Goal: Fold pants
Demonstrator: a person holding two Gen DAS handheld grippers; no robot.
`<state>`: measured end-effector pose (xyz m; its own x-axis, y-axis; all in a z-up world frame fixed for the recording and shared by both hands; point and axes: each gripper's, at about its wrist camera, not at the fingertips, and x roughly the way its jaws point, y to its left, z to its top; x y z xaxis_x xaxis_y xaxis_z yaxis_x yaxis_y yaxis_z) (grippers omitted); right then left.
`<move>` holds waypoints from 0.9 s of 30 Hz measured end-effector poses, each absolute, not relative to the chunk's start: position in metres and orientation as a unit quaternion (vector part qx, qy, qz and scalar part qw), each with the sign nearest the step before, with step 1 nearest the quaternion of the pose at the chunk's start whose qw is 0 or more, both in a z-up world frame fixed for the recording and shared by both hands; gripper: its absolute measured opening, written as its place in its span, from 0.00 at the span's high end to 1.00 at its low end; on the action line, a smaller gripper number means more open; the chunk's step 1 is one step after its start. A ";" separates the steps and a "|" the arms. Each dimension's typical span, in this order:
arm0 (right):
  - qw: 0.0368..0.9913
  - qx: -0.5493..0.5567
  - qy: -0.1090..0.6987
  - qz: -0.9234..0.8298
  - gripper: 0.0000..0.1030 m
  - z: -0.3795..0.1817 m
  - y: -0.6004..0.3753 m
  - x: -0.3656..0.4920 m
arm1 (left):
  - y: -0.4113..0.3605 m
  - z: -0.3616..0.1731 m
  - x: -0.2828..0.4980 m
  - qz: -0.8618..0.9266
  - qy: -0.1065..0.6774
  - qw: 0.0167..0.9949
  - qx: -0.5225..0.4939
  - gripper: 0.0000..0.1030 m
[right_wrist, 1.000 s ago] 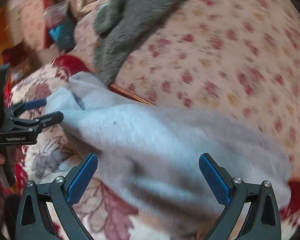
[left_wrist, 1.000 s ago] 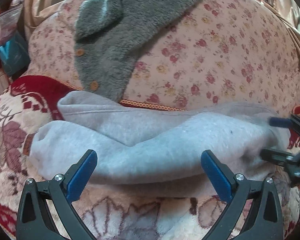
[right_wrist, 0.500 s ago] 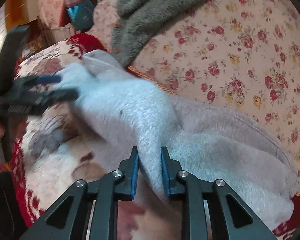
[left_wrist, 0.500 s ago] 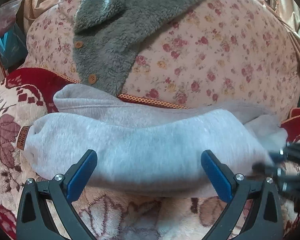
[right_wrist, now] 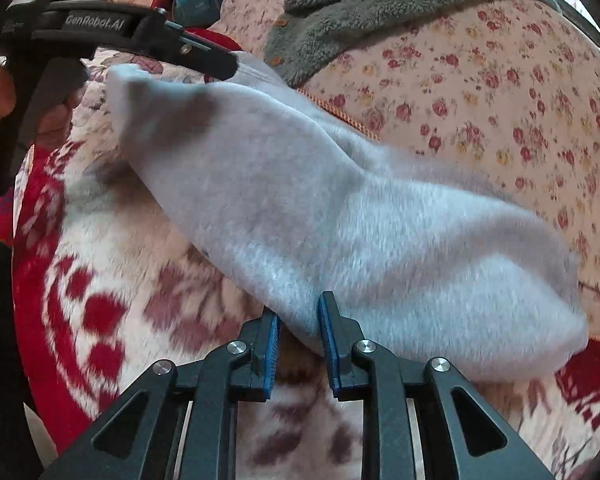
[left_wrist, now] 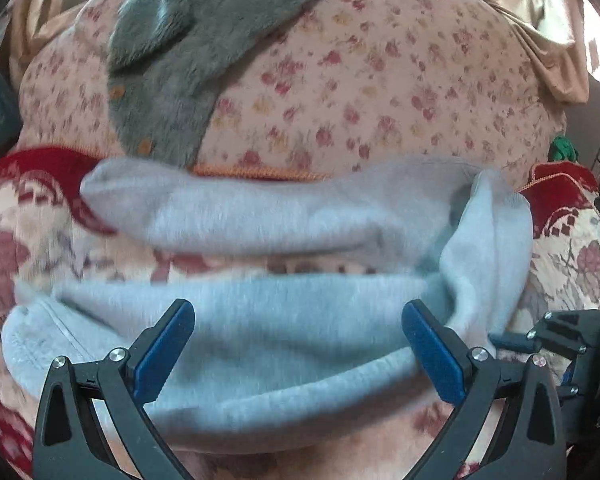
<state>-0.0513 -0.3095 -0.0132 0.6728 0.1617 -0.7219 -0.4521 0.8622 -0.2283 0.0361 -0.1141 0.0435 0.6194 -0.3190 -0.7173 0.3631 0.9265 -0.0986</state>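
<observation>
Two tools: right hand-held gripper [right_wrist: 298, 332] just closed on pants [right_wrist: 340, 220] edge; left hand-held gripper [left_wrist: 298, 344] wide open w/ nothing held. Pull evenly, keep fold flat.

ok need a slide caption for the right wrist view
Right tool pinches the edge of the grey pants on a floral blanket, left tool beside the far end.

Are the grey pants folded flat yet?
No. The grey pants lie bunched in two rolls, and the right gripper pinches one edge.

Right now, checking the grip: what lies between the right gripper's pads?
A fold of the grey pants, pinched by the right gripper, as the right wrist view shows.
</observation>
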 end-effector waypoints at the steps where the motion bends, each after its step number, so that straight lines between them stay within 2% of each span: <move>1: 0.893 -0.197 0.366 0.172 0.76 -0.011 -0.310 -0.053 | -0.111 0.041 0.034 -0.188 0.396 0.899 0.019 0.00; 4: 0.885 -0.153 0.390 0.204 0.72 0.003 -0.326 -0.056 | -0.094 0.033 0.027 -0.177 0.410 0.895 -0.022 0.00; 6: 0.890 -0.126 0.395 0.191 0.59 0.016 -0.341 -0.053 | -0.085 0.032 0.022 -0.171 0.412 0.894 -0.043 0.00; 8: 0.903 -0.067 0.389 0.167 0.25 0.040 -0.372 -0.040 | -0.077 0.033 0.019 -0.161 0.411 0.896 -0.053 0.00; 10: 0.908 0.017 0.397 0.131 0.06 0.058 -0.410 -0.018 | -0.070 0.035 0.014 -0.146 0.404 0.901 -0.053 0.00; 15: 0.883 0.112 0.453 0.049 0.06 0.078 -0.475 0.060 | -0.053 0.040 0.003 -0.113 0.391 0.912 -0.054 0.00; 20: 0.826 0.213 0.522 -0.006 0.06 0.067 -0.508 0.135 | -0.038 0.039 -0.003 -0.088 0.389 0.916 -0.045 0.00; 27: 0.775 0.179 0.601 -0.077 0.08 0.031 -0.493 0.184 | -0.018 0.028 -0.003 -0.062 0.393 0.917 -0.040 0.00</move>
<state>0.1840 -0.4930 0.0315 0.2655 0.0957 -0.9594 0.3338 0.9244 0.1846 -0.0033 -0.0185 0.0277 0.6840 -0.1450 -0.7149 0.0826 0.9891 -0.1217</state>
